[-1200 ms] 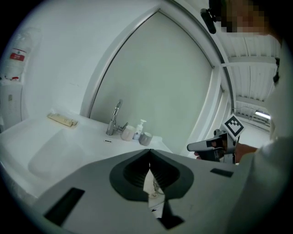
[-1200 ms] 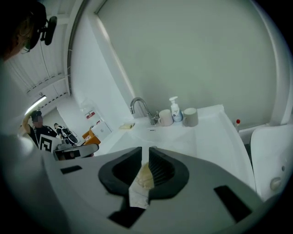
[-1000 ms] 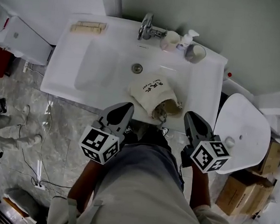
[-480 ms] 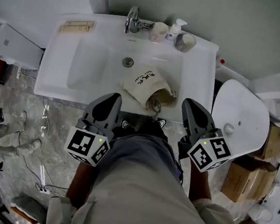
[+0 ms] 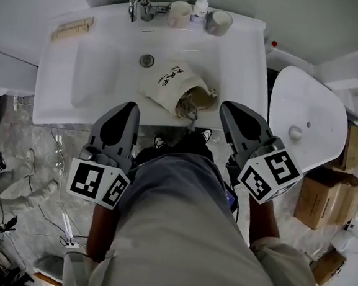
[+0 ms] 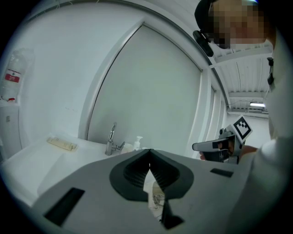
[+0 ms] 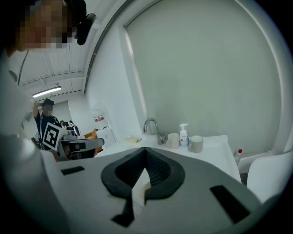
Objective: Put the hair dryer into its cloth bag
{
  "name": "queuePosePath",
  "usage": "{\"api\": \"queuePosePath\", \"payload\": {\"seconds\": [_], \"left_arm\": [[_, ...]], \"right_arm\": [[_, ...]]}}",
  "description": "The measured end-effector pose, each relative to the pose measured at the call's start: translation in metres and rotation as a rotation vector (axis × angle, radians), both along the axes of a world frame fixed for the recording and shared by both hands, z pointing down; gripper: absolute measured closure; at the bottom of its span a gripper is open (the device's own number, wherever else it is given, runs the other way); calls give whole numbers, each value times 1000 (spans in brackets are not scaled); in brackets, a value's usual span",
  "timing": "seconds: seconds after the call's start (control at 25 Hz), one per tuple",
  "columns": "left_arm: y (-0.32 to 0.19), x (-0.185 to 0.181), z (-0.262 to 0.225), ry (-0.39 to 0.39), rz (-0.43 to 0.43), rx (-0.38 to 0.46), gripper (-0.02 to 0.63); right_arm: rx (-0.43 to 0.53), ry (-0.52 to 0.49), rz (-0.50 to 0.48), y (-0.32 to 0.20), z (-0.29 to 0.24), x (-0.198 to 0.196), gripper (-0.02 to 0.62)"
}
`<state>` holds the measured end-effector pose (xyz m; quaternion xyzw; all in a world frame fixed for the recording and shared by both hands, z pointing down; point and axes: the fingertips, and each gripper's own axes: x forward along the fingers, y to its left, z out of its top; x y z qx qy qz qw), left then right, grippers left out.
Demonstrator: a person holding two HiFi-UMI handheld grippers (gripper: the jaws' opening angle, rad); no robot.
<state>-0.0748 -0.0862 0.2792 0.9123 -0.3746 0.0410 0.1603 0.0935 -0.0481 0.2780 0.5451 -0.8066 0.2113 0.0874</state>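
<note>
- Grey left gripper [image 5: 130, 106] and right gripper [image 5: 227, 105] are held low, one on each side of the person's thighs. Their tips are at the front rim of the white sink [image 5: 58, 97], and both aim forward and slightly down.
- Marker cubes sit nearest the body.
- Both jaw pairs are pressed together with nothing between them; each gripper's own view confirms this.
- Cloth bag [image 5: 171, 86] lies in the basin, front right of the drain [image 5: 147, 60], apart from both grippers.
- Bag's long axis runs diagonally, closed end toward the drain and open mouth toward the front rim, nearer the right gripper. Printed side is up.
- Mouth shows a brownish lining and a dark lump; the hair dryer itself cannot be made out.
- Hands are mostly hidden behind the cubes.
</note>
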Motion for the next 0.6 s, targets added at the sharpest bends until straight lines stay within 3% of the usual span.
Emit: {"api": "queuePosePath", "payload": {"seconds": [0.6], "left_arm": [[13, 5, 6, 9, -8, -16, 598]], "right_arm": [[-26, 45, 7, 14, 12, 5, 588]]}}
